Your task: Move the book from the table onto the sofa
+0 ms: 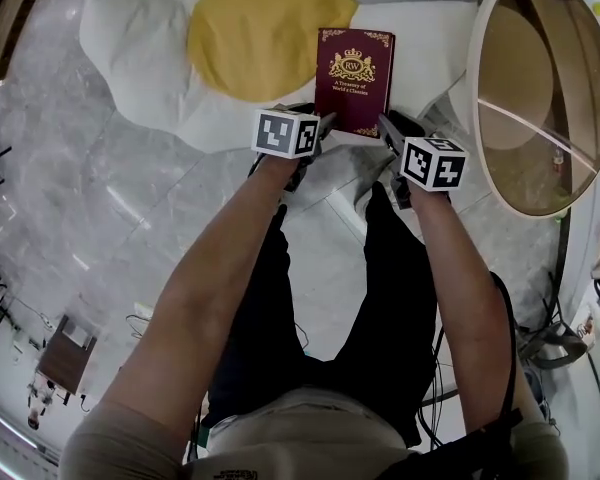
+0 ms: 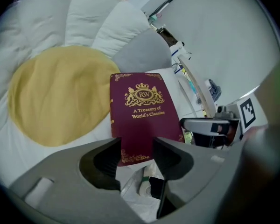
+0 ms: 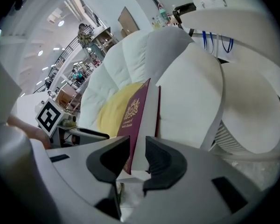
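The right tongs (image 3: 137,146) are pinching the maroon hardcover book (image 1: 353,78), seemingly stiff and light, by its lower corner; the left tongs (image 2: 136,148) are standing apart

Closed maroon book (image 1: 353,73), gold crest up, over white sofa (image 1: 130,28).

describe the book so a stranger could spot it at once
Find the white flower-shaped sofa with its yellow centre. Just right of that centre is the book: dark red with a gold crest, against the plain white and yellow around it.

Maroon, gold-printed book (image 1: 354,78); white sofa (image 1: 140,48), yellow centre (image 1: 260,28).
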